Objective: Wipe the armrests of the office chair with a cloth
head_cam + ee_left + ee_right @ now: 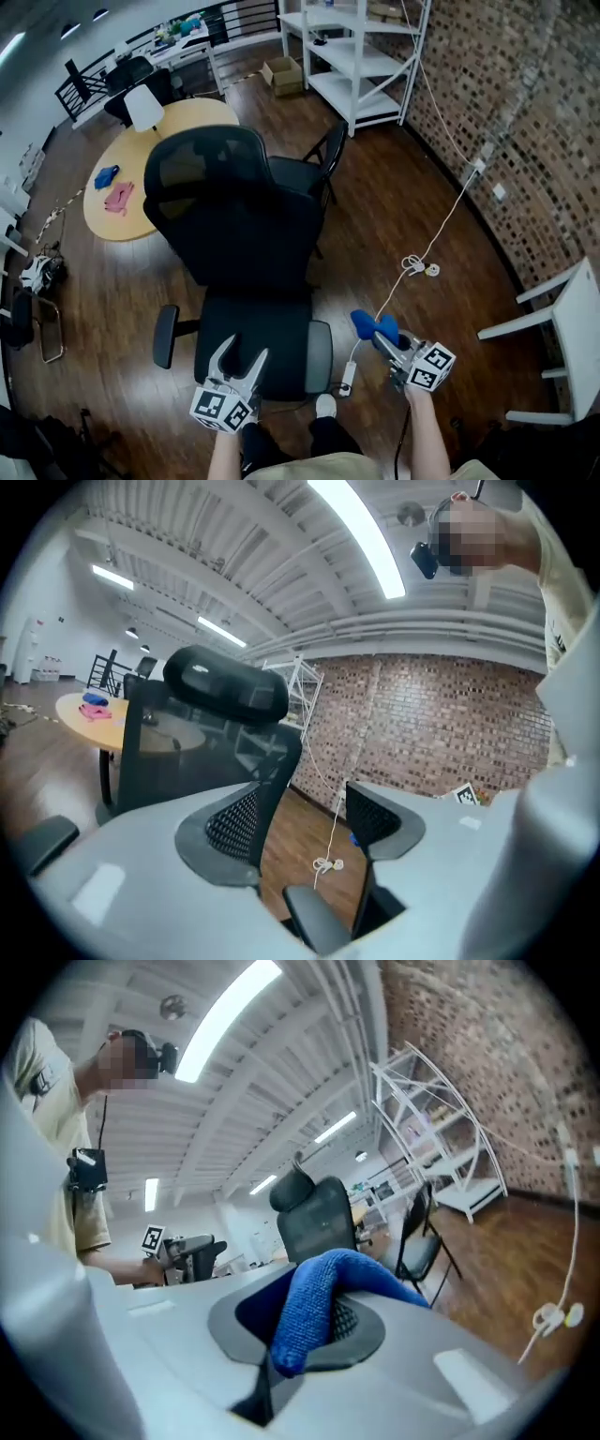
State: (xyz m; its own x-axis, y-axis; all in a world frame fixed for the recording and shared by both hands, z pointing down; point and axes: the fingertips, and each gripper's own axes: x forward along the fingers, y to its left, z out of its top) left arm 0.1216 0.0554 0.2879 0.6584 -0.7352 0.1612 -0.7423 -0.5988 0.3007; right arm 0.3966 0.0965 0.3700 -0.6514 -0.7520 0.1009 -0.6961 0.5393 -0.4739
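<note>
Blue cloth (373,324) clamped in right hand-held gripper (384,340), near right armrest (321,354) | left hand-held gripper (240,361) wide open, empty, above office chair (234,225) seat front

The wooden floor (394,206) below me carries the office chair (234,225), with a smaller black chair (309,173) just behind it. A white cable (441,234) trails over the boards from the brick-wall side to a power strip (348,377) beside the office chair's base. Farther off stand a white shelf unit (352,56) and a cardboard box (284,73). The round table (187,122) on the floor's left side holds a blue rag (106,175) and a pink rag (119,197), side by side near its left edge.
</note>
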